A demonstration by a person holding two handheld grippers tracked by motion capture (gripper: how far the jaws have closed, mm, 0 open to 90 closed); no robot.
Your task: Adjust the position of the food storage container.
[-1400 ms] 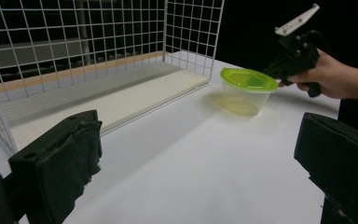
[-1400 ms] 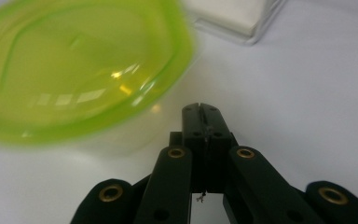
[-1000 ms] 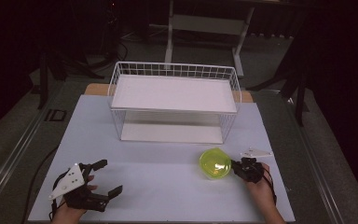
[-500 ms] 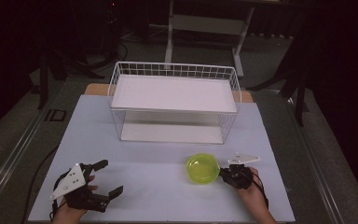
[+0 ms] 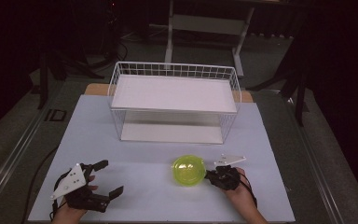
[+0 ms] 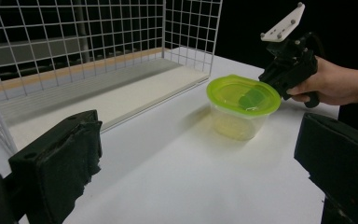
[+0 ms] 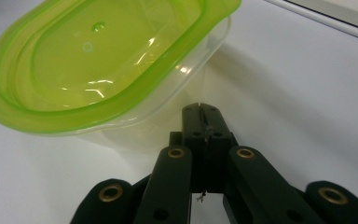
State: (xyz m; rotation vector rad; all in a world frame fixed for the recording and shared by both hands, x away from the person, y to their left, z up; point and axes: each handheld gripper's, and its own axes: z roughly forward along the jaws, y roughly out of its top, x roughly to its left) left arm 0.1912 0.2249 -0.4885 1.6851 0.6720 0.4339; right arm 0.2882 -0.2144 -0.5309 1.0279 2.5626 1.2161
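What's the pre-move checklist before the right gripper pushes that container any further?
1. Right gripper jaws shut: ok, they meet with no gap in the right gripper view.
2. Tip contact with the container: cannot tell, it sits right at the wall below the rim.
3. Green lid seated: ok, it looks flat all round.
4. Container upright on the table: ok.
5. Left gripper out of the way: ok, open and apart from the container.
6. Wire basket clearance: ok, container stands in front of it, not touching.

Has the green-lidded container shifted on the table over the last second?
Yes. The container slid left along the table, from below the wire basket's right corner toward its middle, with the shut right tool at its side.
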